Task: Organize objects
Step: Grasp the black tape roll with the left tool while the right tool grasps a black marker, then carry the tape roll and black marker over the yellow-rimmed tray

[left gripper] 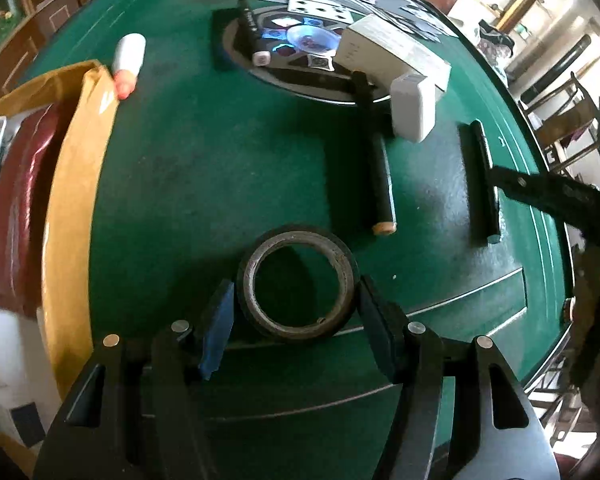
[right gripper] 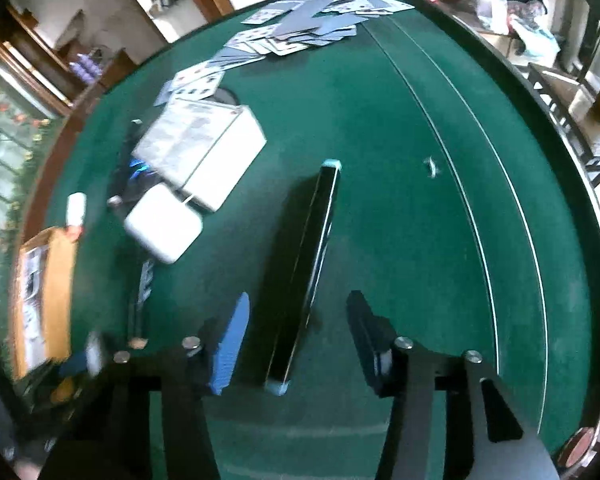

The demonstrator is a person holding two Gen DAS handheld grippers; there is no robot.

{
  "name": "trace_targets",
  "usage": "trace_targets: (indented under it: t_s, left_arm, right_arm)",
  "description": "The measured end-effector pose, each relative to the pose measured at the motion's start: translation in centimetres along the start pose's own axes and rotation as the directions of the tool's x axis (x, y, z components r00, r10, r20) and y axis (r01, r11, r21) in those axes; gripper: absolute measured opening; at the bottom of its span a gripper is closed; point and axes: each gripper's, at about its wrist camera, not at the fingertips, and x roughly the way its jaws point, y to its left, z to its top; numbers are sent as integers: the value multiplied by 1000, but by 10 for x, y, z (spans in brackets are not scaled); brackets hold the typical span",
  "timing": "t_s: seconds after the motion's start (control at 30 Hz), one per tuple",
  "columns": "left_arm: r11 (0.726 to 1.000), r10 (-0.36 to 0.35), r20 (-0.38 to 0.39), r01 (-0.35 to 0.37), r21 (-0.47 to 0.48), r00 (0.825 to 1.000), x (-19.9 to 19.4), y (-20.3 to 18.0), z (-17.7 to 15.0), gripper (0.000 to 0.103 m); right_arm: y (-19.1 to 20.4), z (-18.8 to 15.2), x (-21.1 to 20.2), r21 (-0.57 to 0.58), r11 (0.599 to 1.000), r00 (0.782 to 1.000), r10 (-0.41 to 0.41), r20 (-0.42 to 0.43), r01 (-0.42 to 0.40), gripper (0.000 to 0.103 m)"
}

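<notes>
Tape roll (left gripper: 298, 282) lies flat on the green tabletop (left gripper: 220, 184), right between the fingers of the left gripper (left gripper: 296, 320). Fingers are half spread w/ the roll in the gap; the right pad seems to touch the outer wall, the blue left pad (left gripper: 217, 330) sits just beside it, so I judge not yet a real pinch. Roll is probably light, stiff as a ring, rubbery outside so good friction. Best hold: across the outer wall, both pads opposite each other, low near the tabletop.

Marker (right gripper: 300, 276), the long black one w/ pale end caps, lies on the tabletop between the fingers of the right gripper (right gripper: 296, 340). These fingers are part-way spread, clear gap on both sides, nothing pinched. Marker probably light, rigid, smooth plastic, can roll or slip. Better to take it at the middle of the barrel, pads across the narrow side, not near a cap, or it may tilt.

Other marker (left gripper: 380, 168), white charger (left gripper: 413, 108) and box (left gripper: 396, 52) lie farther back; brown envelope (left gripper: 72, 200) at the left edge.
</notes>
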Motion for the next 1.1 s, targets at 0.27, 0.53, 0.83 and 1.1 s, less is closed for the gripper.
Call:
trace_targets:
  t_s: [0.27, 0.53, 0.83, 1.1]
  left_arm:
    - [1000, 29, 12, -29, -9, 999, -2, -2, -4, 59]
    - [999, 43, 27, -43, -20, 999, -1, -3, -4, 59]
    - [997, 39, 41, -36, -64, 998, -2, -1, -4, 59]
    - [995, 59, 24, -57, -82, 998, 0, -3, -2, 60]
  right_arm:
    - [12, 5, 14, -116, 989, 996, -92, -2, 91, 23]
    - [0, -1, 8, -143, 988, 999, -49, 3, 49, 14]
    - [-9, -21, -1, -152, 985, 997, 72, -41, -78, 13]
    - [13, -42, -4, -313, 950, 1000, -1, -31, -8, 13]
